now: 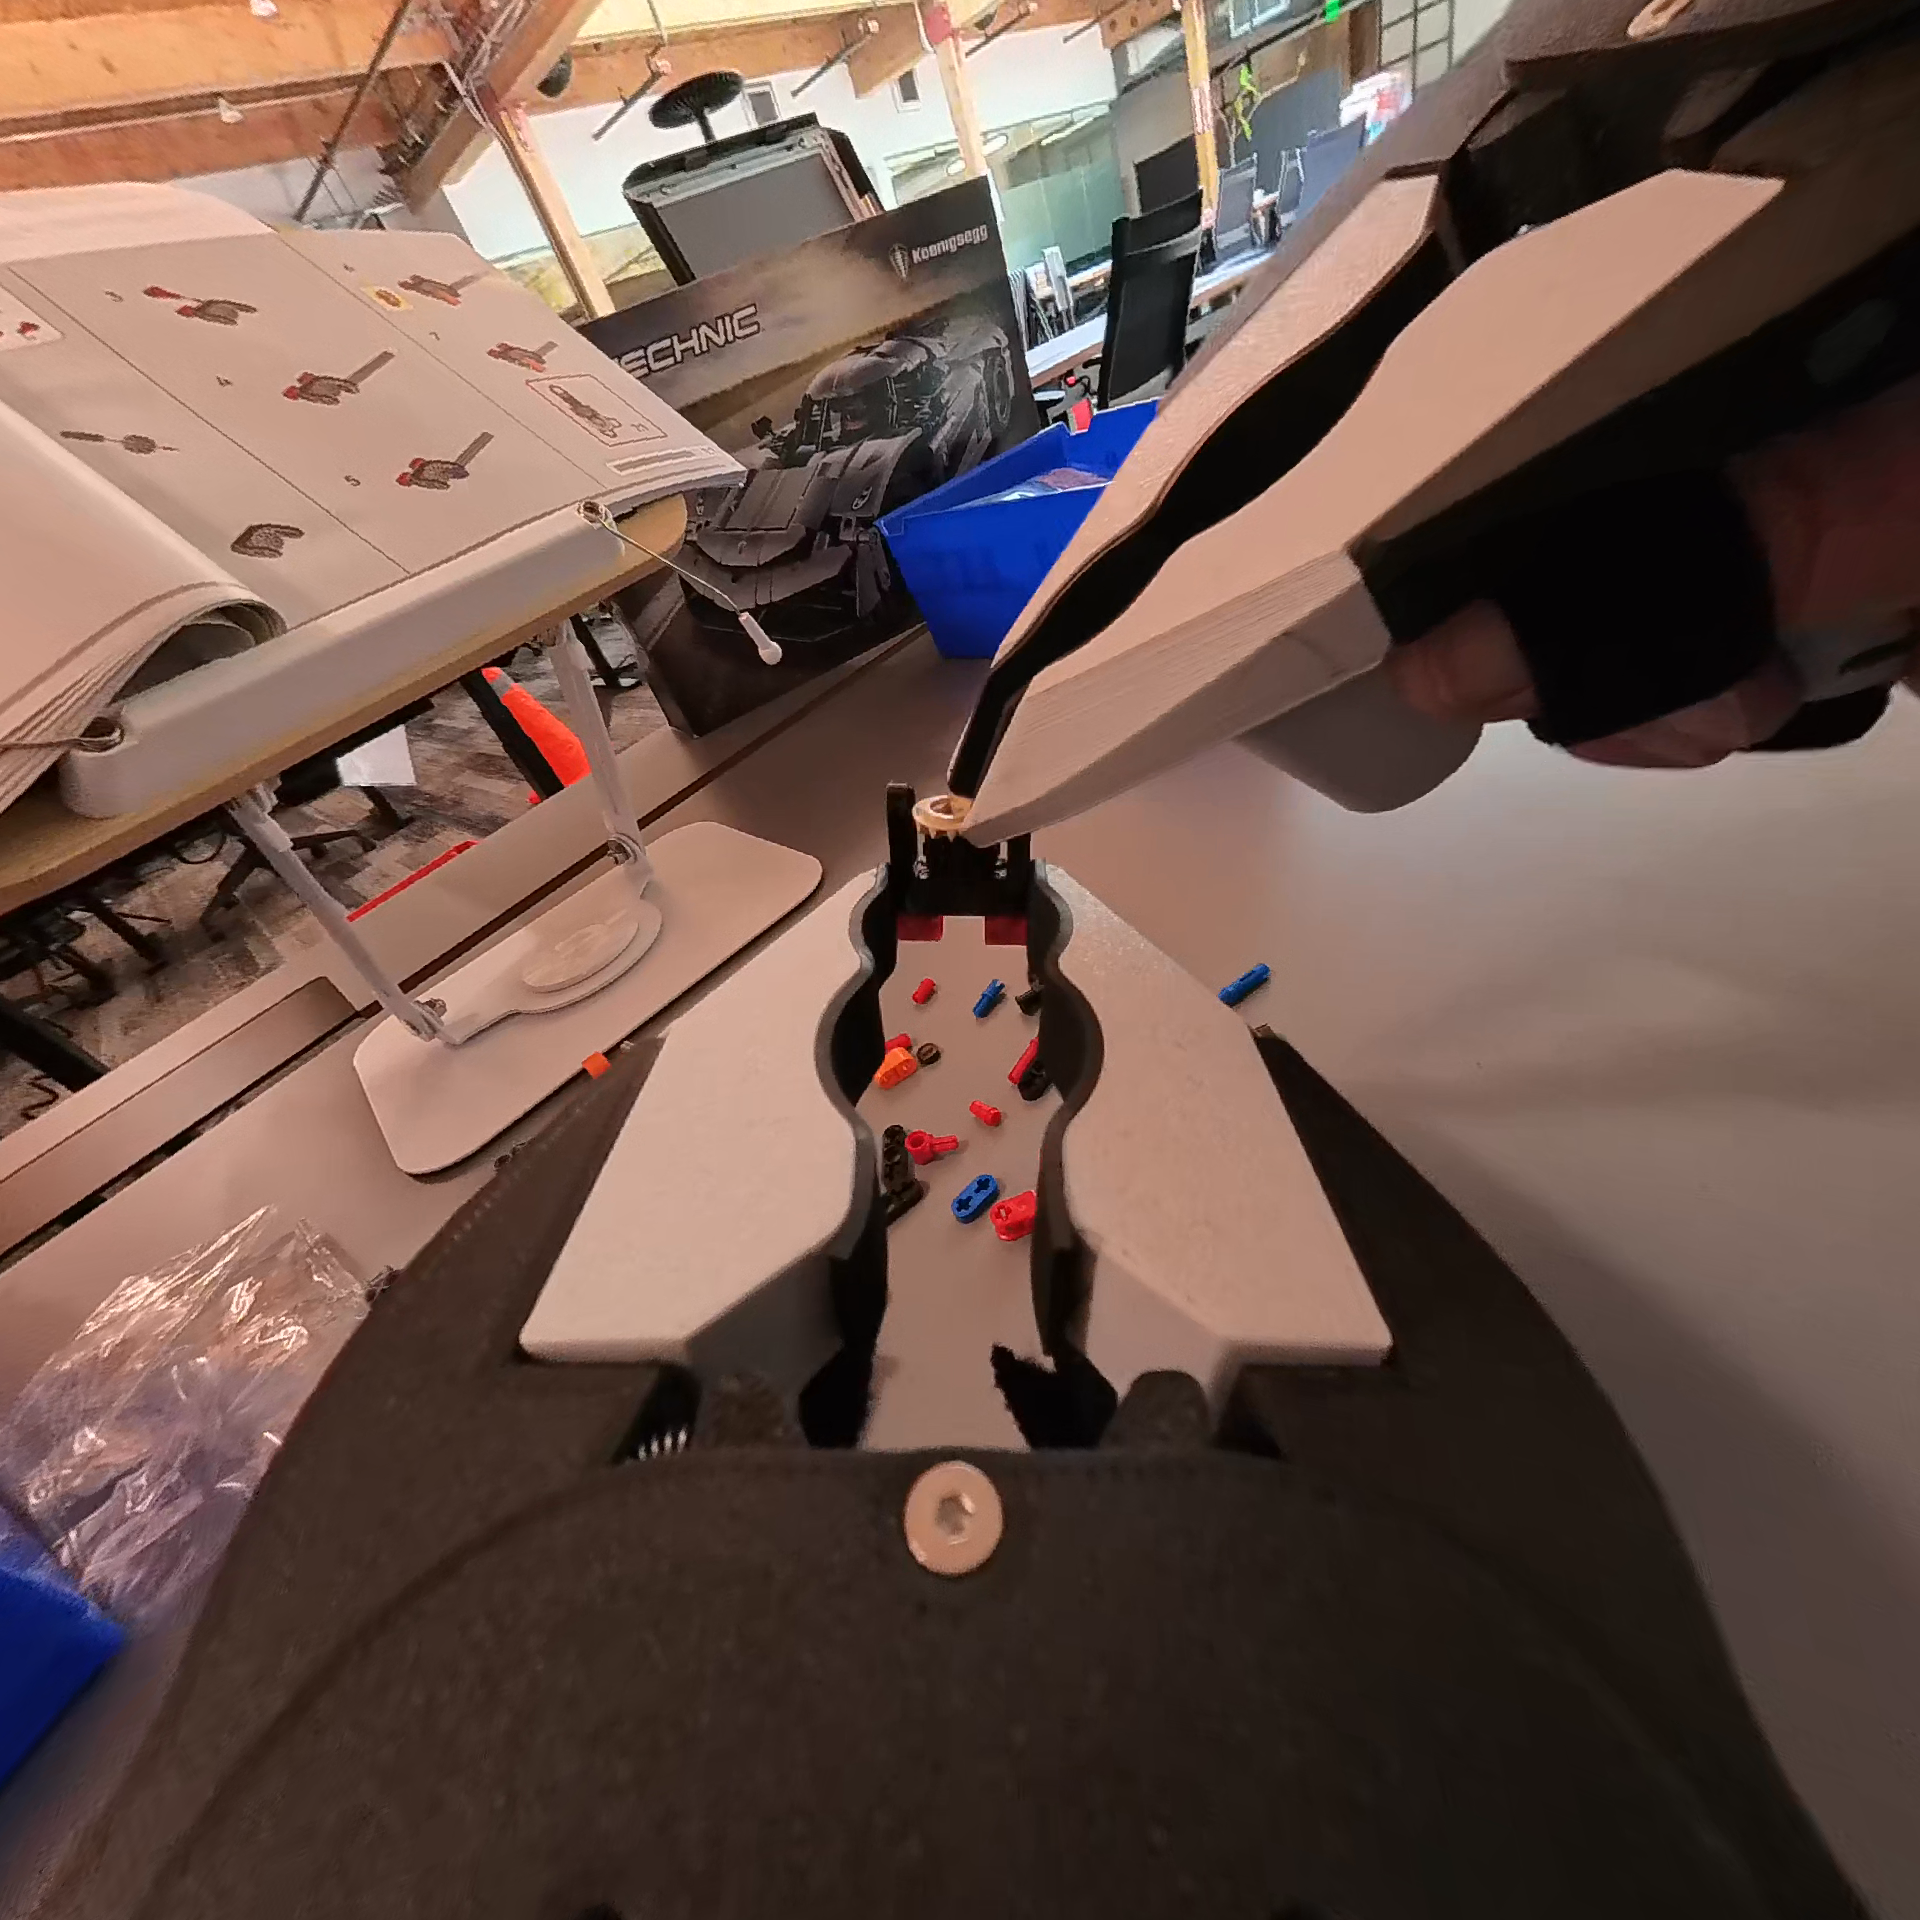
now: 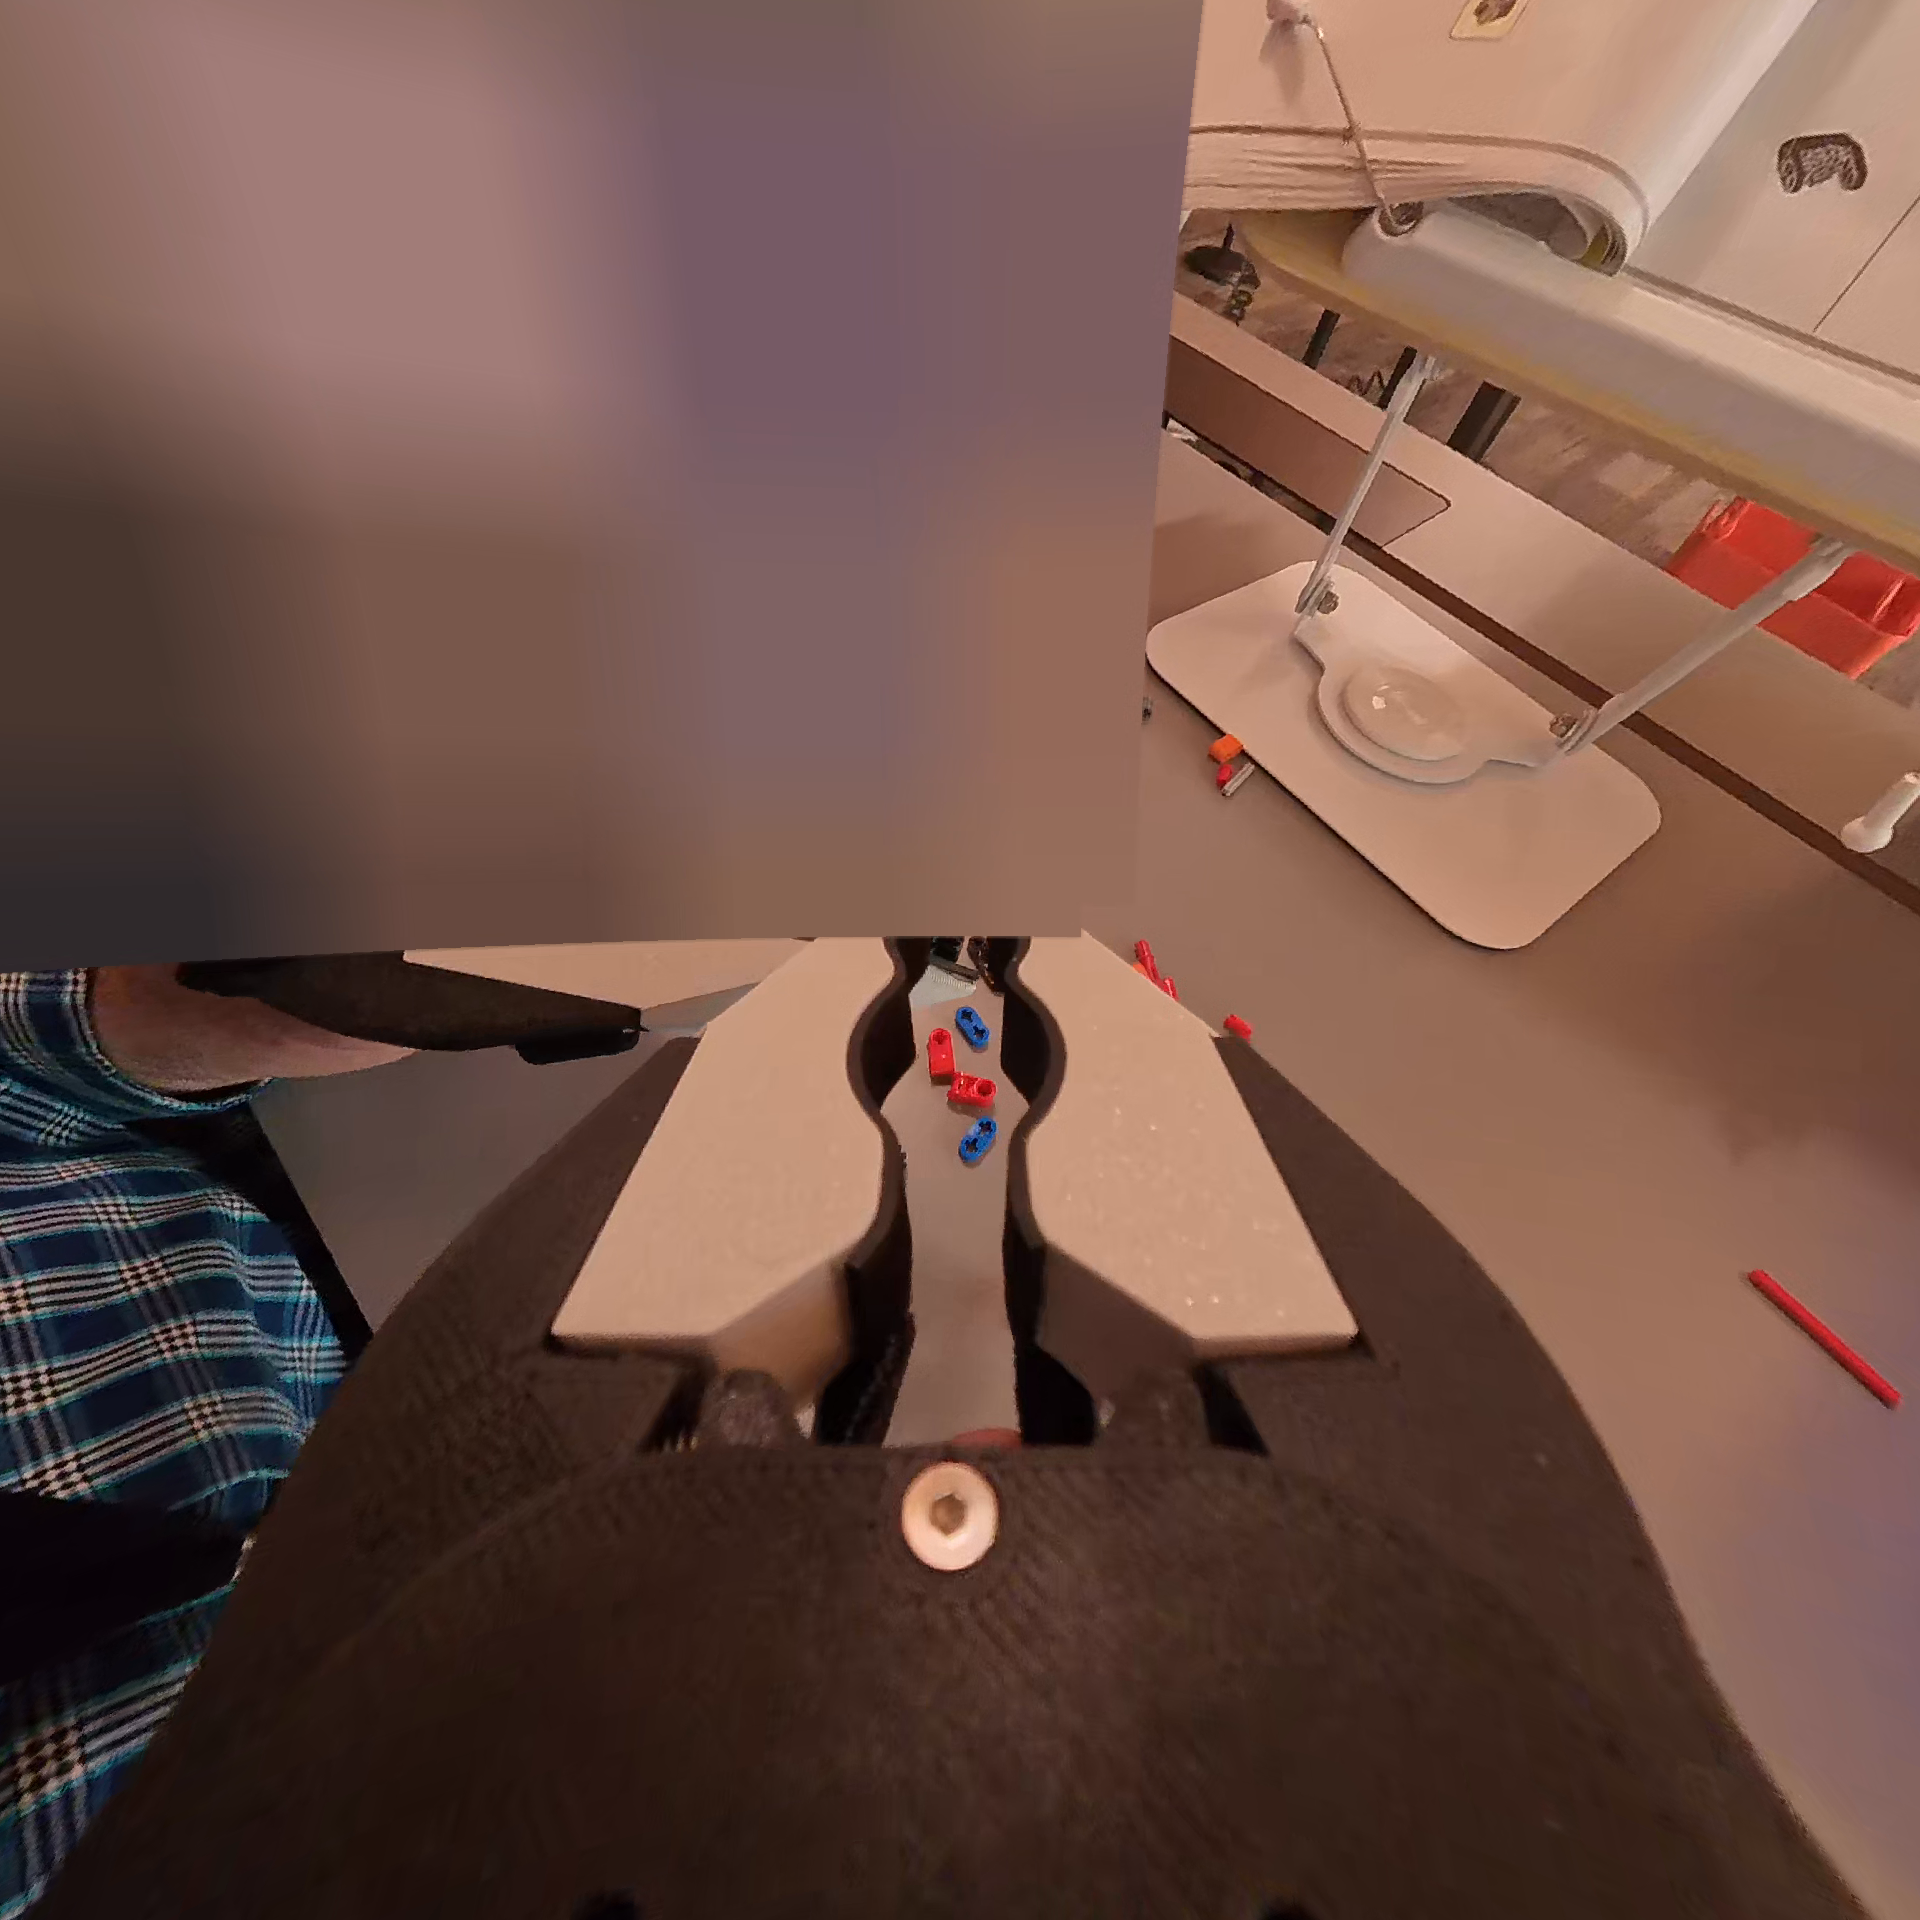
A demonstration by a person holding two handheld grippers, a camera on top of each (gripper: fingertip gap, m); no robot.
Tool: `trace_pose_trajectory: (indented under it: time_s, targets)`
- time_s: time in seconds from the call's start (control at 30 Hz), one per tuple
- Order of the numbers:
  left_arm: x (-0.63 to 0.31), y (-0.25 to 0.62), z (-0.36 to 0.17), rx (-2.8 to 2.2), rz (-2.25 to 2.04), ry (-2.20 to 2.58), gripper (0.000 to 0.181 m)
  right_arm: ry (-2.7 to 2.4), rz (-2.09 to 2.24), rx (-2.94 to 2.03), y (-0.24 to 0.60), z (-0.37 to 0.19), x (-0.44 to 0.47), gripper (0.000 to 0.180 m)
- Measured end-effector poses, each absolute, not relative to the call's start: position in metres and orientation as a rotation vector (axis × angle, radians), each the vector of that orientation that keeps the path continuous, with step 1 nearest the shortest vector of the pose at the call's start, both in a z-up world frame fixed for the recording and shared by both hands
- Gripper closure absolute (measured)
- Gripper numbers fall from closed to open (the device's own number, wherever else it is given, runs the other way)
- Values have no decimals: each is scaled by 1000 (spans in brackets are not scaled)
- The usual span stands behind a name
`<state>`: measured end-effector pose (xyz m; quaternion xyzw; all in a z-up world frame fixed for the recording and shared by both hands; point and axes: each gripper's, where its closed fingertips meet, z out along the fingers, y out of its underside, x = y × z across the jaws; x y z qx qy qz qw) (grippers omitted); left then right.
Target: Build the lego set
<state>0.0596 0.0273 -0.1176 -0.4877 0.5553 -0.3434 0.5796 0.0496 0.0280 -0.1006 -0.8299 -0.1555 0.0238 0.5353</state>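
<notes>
Loose bricks (image 1: 975, 1195) under the tools, bookstand base (image 1: 582, 987) leftward, bare table (image 1: 1558, 1091) rightward

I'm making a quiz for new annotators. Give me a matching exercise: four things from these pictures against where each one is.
1 tan gear
2 black-and-red assembly
3 instruction booklet
4 thin red axle

A lying alone on the table
B between the left gripper's fingertips
C open on the white stand
D at the right gripper's tips

Pairs: 1-D, 2-B, 3-C, 4-A

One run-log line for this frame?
left gripper: shut on black-red assembly | right gripper: shut on tan gear, atop assembly | loose pieces on table
</notes>
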Motion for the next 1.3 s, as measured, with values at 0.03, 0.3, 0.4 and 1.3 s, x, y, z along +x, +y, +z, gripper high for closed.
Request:
trace_pose_trajectory:
  time_s: [0.03, 0.3, 0.4, 1.3]
  targets:
    - [60, 27, -118, -1137, -795, 1303, 158, -378, 58, -1988, 27, -101, 50, 173]
    - [62, 24, -124, -1109, -724, 1348, 158, -453, 93, -2145, 20, -108, 52, 176]
    - [64, 21, -128, -1095, -692, 1380, 158, -491, 106, -2214, 16, -112, 53, 180]
    - [69, 20, -130, -1101, -739, 1400, 158, -510, 89, -2181, 13, -110, 57, 179]
